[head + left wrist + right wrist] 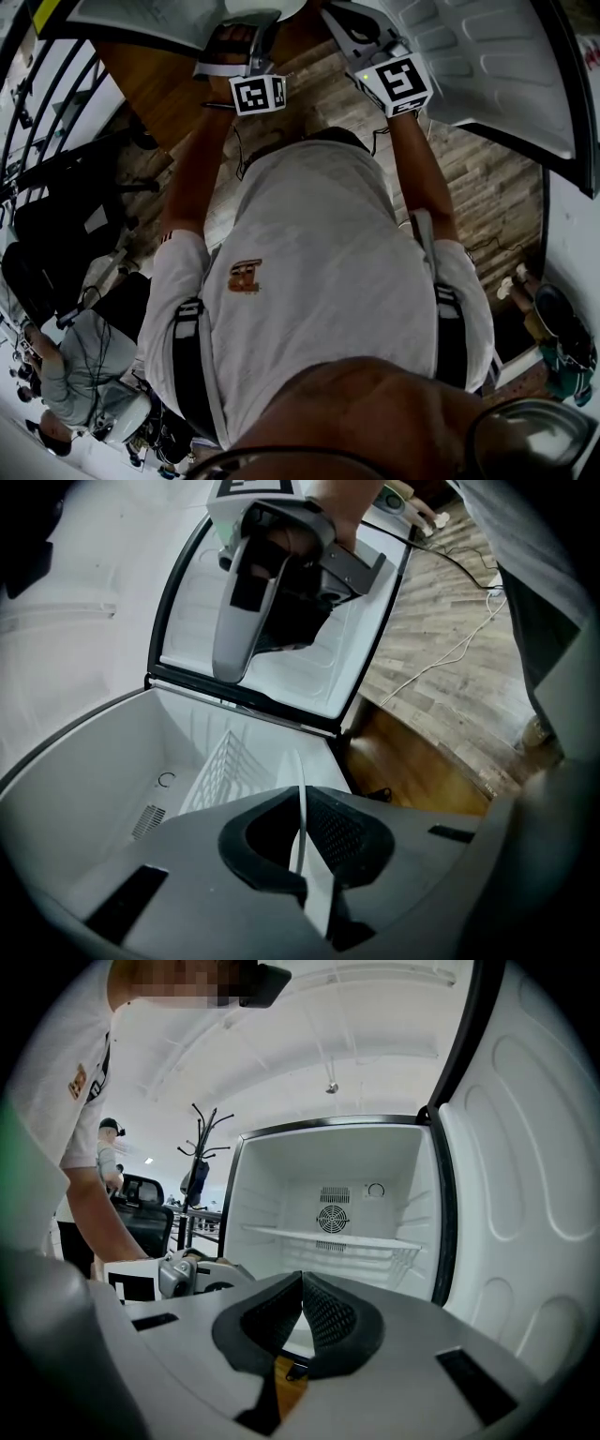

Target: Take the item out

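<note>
A small white fridge (pixel 328 1171) stands open, with its door (pixel 525 1194) swung to the right. Inside I see only a glass shelf (pixel 328 1238), a wire rack (pixel 220 771) and a round fan grille (pixel 332 1218); no item shows in any view. My left gripper (pixel 302 829) is shut and empty, aimed into the cavity (pixel 94 780). My right gripper (pixel 302 1307) is also shut with nothing between its pads, facing the fridge's opening. In the head view both grippers, left (pixel 242 42) and right (pixel 361 33), are held out side by side in front of the person's chest, their tips hidden.
Wood-plank floor (pixel 450 667) with a white cable (pixel 455 649) lies beside the fridge. An office chair (pixel 145 1208) and a coat rack (pixel 202 1147) stand to the left. Another person (pixel 66 375) sits behind. The door's inner liner (pixel 281 667) is close behind the right gripper (pixel 232 663).
</note>
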A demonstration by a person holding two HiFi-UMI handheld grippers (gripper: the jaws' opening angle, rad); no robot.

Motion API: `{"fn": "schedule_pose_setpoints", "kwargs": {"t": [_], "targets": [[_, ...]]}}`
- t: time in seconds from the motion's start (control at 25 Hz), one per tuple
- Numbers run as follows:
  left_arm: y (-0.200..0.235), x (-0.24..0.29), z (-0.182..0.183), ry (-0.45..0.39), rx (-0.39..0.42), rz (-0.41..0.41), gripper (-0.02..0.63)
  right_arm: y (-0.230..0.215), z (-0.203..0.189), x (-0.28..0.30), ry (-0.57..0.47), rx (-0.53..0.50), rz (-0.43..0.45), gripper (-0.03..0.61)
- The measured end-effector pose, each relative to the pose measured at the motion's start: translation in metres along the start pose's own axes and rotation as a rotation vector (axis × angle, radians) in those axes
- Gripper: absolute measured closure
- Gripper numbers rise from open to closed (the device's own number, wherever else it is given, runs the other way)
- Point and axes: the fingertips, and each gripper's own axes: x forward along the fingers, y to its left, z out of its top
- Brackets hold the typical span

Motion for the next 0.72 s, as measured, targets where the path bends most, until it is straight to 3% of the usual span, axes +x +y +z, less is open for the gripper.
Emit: {"fn": "schedule_pose_setpoints", "kwargs": {"t": [0.72], "targets": [[0.034,-0.078,0.027,-0.099,0.077,0.048,0.586,0.025,0.04,-0.027,-0.096,0.049,-0.009,0.545]]}}
